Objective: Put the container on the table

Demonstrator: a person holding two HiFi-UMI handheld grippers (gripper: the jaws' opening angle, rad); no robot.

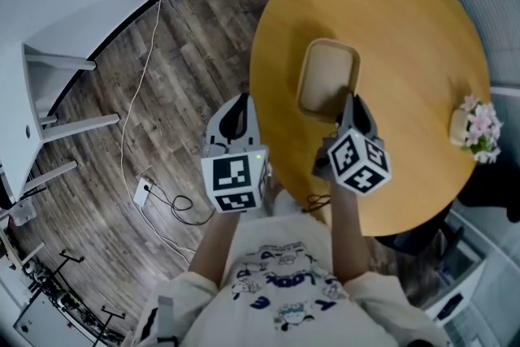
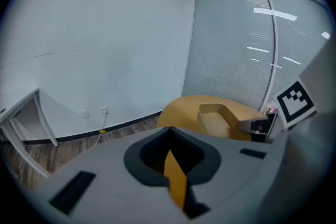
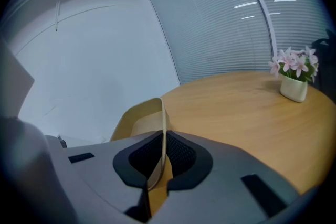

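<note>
— Your right gripper has its jaws pinched on a thin wall of the tan container. That view shows the rim running edge-on between the dark pads.

— And my left?

— Your left gripper has its jaws drawn together on nothing, with only a narrow yellow slit between them. From the head view, that left gripper hangs just off the table's near edge, over the wood floor.

— Where is the container?

— Over the round wooden table. The head view shows the container from above, toward the table's left half, with your right gripper at its near end. The left gripper view adds the side-on look: the open container is low on the tabletop, and your right gripper is holding its end. I cannot tell whether its base sits flat.

— Anything else on the table?

— A small pot of pink flowers, well apart from the container on the bare tabletop. The head view puts the pot at the table's right edge.
</note>
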